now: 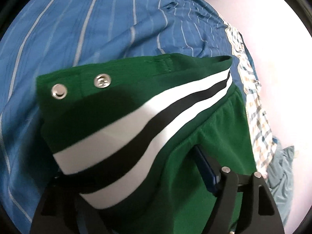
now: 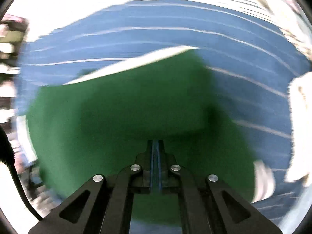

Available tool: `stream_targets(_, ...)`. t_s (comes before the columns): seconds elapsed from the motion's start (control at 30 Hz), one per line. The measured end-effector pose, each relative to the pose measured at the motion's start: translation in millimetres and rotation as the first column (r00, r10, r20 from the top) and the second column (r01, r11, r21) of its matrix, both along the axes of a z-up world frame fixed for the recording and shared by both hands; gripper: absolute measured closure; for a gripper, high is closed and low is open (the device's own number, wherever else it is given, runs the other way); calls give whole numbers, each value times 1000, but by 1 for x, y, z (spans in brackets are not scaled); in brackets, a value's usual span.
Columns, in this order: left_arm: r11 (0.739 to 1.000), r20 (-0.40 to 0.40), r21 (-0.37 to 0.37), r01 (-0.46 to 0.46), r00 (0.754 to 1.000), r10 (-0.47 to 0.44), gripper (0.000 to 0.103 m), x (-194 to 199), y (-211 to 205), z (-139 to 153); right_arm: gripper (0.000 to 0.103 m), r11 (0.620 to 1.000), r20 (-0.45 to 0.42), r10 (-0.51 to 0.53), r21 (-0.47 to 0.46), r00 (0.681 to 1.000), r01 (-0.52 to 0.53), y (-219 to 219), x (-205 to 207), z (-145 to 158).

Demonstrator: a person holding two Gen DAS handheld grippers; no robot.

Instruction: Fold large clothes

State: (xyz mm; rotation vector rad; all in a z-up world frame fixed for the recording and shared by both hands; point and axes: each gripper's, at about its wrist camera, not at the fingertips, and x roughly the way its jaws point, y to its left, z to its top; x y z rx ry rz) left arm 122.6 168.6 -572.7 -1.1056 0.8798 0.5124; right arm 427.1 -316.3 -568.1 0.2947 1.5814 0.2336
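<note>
Left wrist: we see the green garment on the blue sheet, its striped band running lower left to upper right. Left gripper jaws wide apart, garment draped over one finger.

Right wrist: right gripper pinched shut on the garment, which hangs ahead, blurred.

Green jacket, fleece-like fabric, white-black-white striped band running diagonally across it. Two silver snap buttons near one green edge. Garment partly folded, layers overlapping, lying on blue striped bedsheet. From right wrist view: broad green panel, white edge along top, blurred.
</note>
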Motion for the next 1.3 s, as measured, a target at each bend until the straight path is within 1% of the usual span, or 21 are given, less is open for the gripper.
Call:
stream_targets(0.1, 999, -10, 42, -8, 1000, 8, 28, 3, -5, 2, 100, 980, -40, 71, 191, 997, -62, 53, -4, -3)
stream_targets(0.2, 998, -6, 57, -17, 1000, 17, 31, 0, -6, 3, 100, 969, -47, 163, 196, 985, -151, 118, -1, -29)
stream_targets(0.23, 996, -17, 86, -22, 1000, 24, 40, 0, -7, 7, 100, 966, -56, 182, 196, 982, -168, 135, -4, -43)
stream_targets(0.27, 994, -28, 107, -25, 999, 28, 59, 1, -6, 11, 103, 970, -60, 189, 164, 980, -177, 148, -5, -59)
stream_targets(0.3, 992, -32, 126, -24, 999, 28, 70, 2, -5, 19, 103, 976, -63, 176, 144, 982, -166, 148, -9, -70)
stream_targets(0.33, 991, -28, 133, -25, 999, 29, 74, 4, -4, 25, 103, 973, -66, 155, 183, 986, -141, 154, -8, -80)
stream_targets(0.4, 985, -17, 175, -7, 1000, 10, 81, 11, -4, 47, 103, 976, -101, 128, 187, 987, -108, 166, -1, -91)
stream_targets(0.5, 957, -6, 281, 66, 998, -67, 82, 27, -12, 89, 103, 978, -70, 204, 68, 977, -199, 197, -6, -77)
stream_targets(0.63, 910, 33, 396, 118, 989, -143, 82, 38, -6, 145, 103, 970, -38, 244, 18, 969, -243, 206, -11, -34)
stream_targets(0.67, 897, 40, 420, 137, 985, -169, 82, 42, -5, 154, 103, 963, -24, 267, -32, 964, -267, 205, -14, -24)
stream_targets(0.73, 870, 23, 452, 195, 973, -230, 82, 53, -8, 164, 103, 938, -34, 309, -153, 950, -311, 203, -15, -31)
stream_targets(0.8, 846, 2, 476, 242, 961, -277, 82, 59, -19, 165, 103, 944, -60, 298, -128, 953, -304, 205, -17, -63)
stream_targets(0.83, 808, -21, 521, 275, 951, -309, 82, 63, -30, 170, 103, 951, -49, 276, -128, 960, -280, 207, -16, -72)
stream_targets(0.93, 764, -16, 569, 306, 932, -362, 83, 70, -48, 188, 103, 952, -37, 266, -148, 963, -268, 214, -14, -68)
stream_targets(0.97, 749, -7, 581, 319, 922, -388, 83, 71, -57, 196, 103, 963, -30, 248, -106, 968, -250, 206, -15, -64)
stream_targets(1.1, 650, 2, 652, 389, 857, -515, 83, 75, -105, 231, 100, 981, -65, 109, 168, 992, -97, 138, -33, -51)
stream_targets(1.13, 600, -4, 675, 428, 817, -577, 83, 77, -130, 242, 99, 980, -72, 79, 190, 994, -64, 122, -41, -48)
stream_targets(1.17, 571, -7, 684, 454, 787, -617, 84, 82, -145, 248, 99, 977, -83, 47, 210, 995, -29, 103, -50, -45)
stream_targets(1.23, 488, -19, 699, 523, 695, -719, 84, 84, -193, 258, 98, 974, -108, -5, 225, 994, 29, 64, -74, -41)
stream_targets(1.27, 463, -21, 699, 546, 662, -749, 84, 86, -207, 259, 98, 976, -129, -32, 210, 991, 59, 46, -87, -41)
stream_targets(1.3, 408, -29, 698, 588, 592, -805, 84, 83, -241, 259, 97, 979, -145, -50, 189, 988, 78, 42, -101, -44)
